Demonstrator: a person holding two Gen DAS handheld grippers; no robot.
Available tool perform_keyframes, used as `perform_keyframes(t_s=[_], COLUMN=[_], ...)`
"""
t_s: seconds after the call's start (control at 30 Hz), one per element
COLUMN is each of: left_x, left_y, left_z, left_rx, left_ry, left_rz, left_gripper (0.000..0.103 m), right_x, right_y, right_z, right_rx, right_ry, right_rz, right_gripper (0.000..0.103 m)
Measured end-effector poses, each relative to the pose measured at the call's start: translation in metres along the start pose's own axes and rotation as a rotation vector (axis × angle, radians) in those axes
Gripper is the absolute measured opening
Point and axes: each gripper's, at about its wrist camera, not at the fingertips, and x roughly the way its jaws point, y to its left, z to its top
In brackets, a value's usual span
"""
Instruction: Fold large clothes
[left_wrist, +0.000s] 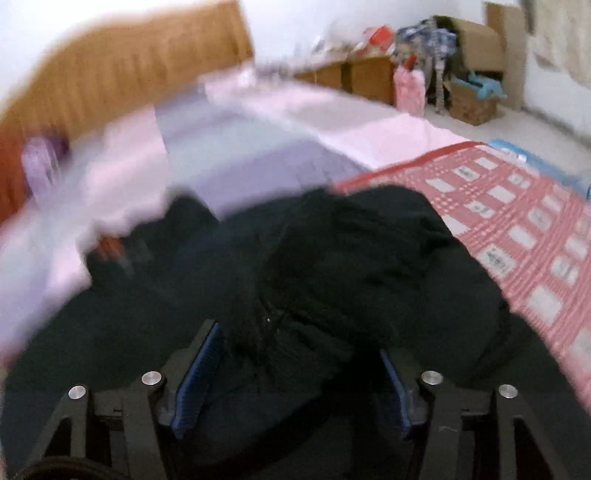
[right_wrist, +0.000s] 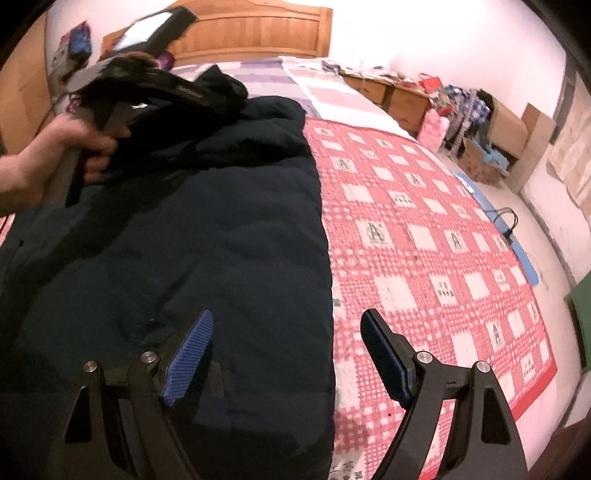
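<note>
dark puffy coat (right_wrist: 207, 236) lies lengthwise on the bed (right_wrist: 424, 221), long axis running 6 to 12. left claw (left_wrist: 295, 373) looks clenched on a bunched wad of the coat's top end up at 11 o'clock. right claw (right_wrist: 286, 354) hangs released, empty, over the coat's right edge.

Left wrist: looked close over the coat (left_wrist: 332, 258) toward the headboard (left_wrist: 122, 70), blurred. Right wrist: looked from higher and nearer along the bed. Shared coat (right_wrist: 207, 236), quilt (right_wrist: 424, 221), headboard, far-right boxes (right_wrist: 509, 122).
</note>
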Motion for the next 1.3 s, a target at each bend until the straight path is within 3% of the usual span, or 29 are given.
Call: perform_keyframes(t_s=[0.03,0.07,0.1,0.2,0.23,0.4,0.5,0.6,0.73,0.83,0.9,1.0,1.1,1.2,1.3], left_x=[-0.012,-0.021,-0.032,-0.071,-0.078,-0.097,-0.081,-0.068,-0.043,-0.015,-0.010,-0.022,-0.033,-0.032,-0.032], left_y=[-0.004,-0.005,0.000,0.032,0.038,0.103,0.162,0.219,0.277,0.308,0.324,0.324,0.298,0.279,0.294], left_z=[-0.004,-0.004,-0.007,-0.011,-0.011,-0.039,-0.080,-0.121,-0.163,-0.204,-0.239,-0.271,-0.273,-0.268,-0.279], left_rx=[0.069,0.098,0.100,0.006,-0.005,-0.155,-0.280,-0.378,-0.484,-0.563,-0.648,-0.737,-0.697,-0.630,-0.705], left_ry=[-0.053,-0.081,-0.110,-0.190,-0.199,-0.190,-0.066,0.017,0.121,0.262,0.334,0.305,0.242,0.237,0.226], left_rz=[0.040,0.034,-0.032,-0.275,-0.280,-0.166,-0.004,0.112,0.221,0.291,0.310,0.280,0.311,0.357,0.284], left_gripper=[0.069,0.082,0.099,0.103,0.103,0.103,0.103,0.103,0.103,0.103,0.103,0.103,0.103,0.103,0.103], right_x=[0.001,0.003,0.004,0.010,0.011,0.012,0.018,0.026,0.040,0.053,0.062,0.067,0.067,0.072,0.086], right_y=[0.000,0.001,0.003,0.015,0.021,0.050,0.067,0.089,0.109,0.123,0.135,0.156,0.184,0.229,0.278], right_z=[0.000,0.004,0.006,0.023,0.029,0.055,0.073,0.094,0.118,0.135,0.145,0.163,0.180,0.206,0.236], right_rx=[0.018,0.029,0.042,0.040,0.027,-0.024,-0.050,-0.085,-0.097,-0.093,-0.105,-0.117,-0.168,-0.254,-0.314], right_ry=[0.006,0.010,0.011,-0.004,-0.015,-0.064,-0.081,-0.104,-0.126,-0.122,-0.109,-0.111,-0.140,-0.174,-0.191], right_rz=[0.001,0.002,0.005,0.006,0.005,0.014,0.032,0.049,0.050,0.049,0.041,0.071,0.123,0.174,0.204], right_gripper=[0.085,0.085,0.085,0.085,0.085,0.085,0.085,0.085,0.085,0.085,0.085,0.085,0.085,0.085,0.085])
